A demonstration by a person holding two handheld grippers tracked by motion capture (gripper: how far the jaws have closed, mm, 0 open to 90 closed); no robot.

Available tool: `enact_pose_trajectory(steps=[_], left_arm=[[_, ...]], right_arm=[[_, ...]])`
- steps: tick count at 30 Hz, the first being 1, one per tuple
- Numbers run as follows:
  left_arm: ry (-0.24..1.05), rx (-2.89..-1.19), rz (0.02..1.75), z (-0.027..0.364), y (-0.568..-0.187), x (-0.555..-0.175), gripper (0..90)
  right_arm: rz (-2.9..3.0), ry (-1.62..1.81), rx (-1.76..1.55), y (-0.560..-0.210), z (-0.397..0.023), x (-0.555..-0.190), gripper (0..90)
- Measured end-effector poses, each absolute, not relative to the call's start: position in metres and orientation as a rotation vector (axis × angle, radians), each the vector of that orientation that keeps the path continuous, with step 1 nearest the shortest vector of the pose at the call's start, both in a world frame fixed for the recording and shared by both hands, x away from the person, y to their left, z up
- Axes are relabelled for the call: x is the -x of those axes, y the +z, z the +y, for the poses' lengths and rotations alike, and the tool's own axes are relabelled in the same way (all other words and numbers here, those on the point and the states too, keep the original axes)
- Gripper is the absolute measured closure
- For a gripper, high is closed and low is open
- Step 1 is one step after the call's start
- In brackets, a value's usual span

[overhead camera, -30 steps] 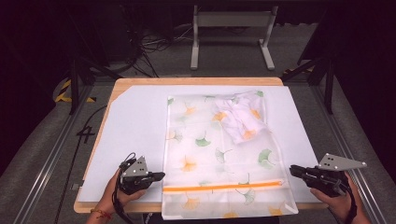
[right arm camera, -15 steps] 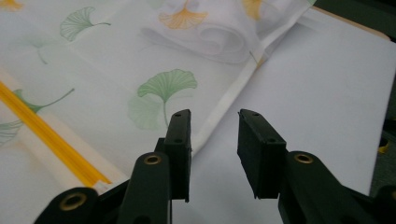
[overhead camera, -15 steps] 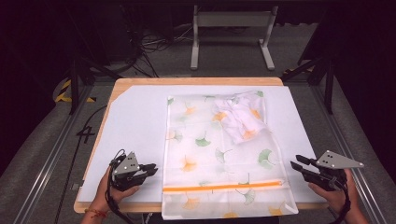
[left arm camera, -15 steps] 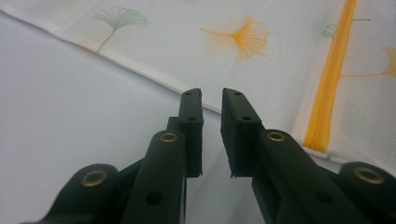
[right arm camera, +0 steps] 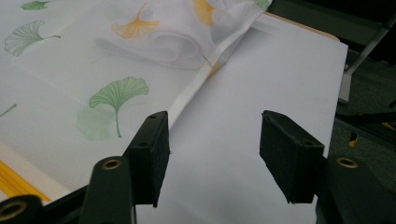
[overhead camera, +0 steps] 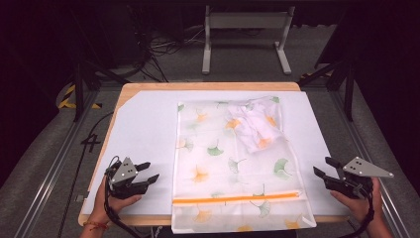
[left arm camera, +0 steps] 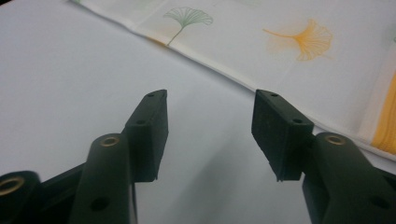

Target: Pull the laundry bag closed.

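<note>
Both the left gripper point(overhead camera: 151, 171) and right gripper point(overhead camera: 322, 167) had just opened, empty, the translucent ginkgo-leaf-printed plastic bag point(overhead camera: 218, 158) lying just beyond their tips.

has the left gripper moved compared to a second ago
Yes. The left gripper has backed leftward off the patterned bag's left edge onto the white sheet, jaws just opening, nothing between them.

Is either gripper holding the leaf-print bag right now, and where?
Neither. The left gripper and right gripper have just been opening, nothing between them, beside the bag.

Thin translucent plastic bag point(overhead camera: 233, 163), matt white sheet point(overhead camera: 143, 129), wood table point(overhead camera: 148, 87) edge, matt blk grippers
</note>
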State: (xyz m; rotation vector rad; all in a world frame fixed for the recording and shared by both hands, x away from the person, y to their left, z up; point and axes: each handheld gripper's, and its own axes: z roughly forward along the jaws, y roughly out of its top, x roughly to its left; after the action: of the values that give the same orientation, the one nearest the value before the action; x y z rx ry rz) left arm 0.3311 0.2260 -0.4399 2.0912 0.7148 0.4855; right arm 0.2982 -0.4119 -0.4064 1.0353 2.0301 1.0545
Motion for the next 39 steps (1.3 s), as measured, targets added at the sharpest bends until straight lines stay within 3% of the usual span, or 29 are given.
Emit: enact_pose_trajectory(steps=[4, 9, 15, 39], left_arm=[[0.526, -2.050, 0.771, 0.237, -0.440, -0.334, 35.4], [0.529, -2.039, 0.842, 0.246, -0.444, -0.339, 15.9], [0.547, -2.027, 0.872, 0.248, -0.448, -0.340, 7.7], [0.509, -2.029, 0.850, 0.242, -0.449, -0.338, 8.3]], right_arm=[[2.002, 1.028, -1.050, -0.410, -0.414, -0.300, 33.0], [1.968, 1.006, -1.059, -0.414, -0.417, -0.302, 20.2], [1.947, 1.026, -1.092, -0.419, -0.422, -0.303, 10.1], [1.948, 0.972, -1.092, -0.425, -0.413, -0.301, 10.2]])
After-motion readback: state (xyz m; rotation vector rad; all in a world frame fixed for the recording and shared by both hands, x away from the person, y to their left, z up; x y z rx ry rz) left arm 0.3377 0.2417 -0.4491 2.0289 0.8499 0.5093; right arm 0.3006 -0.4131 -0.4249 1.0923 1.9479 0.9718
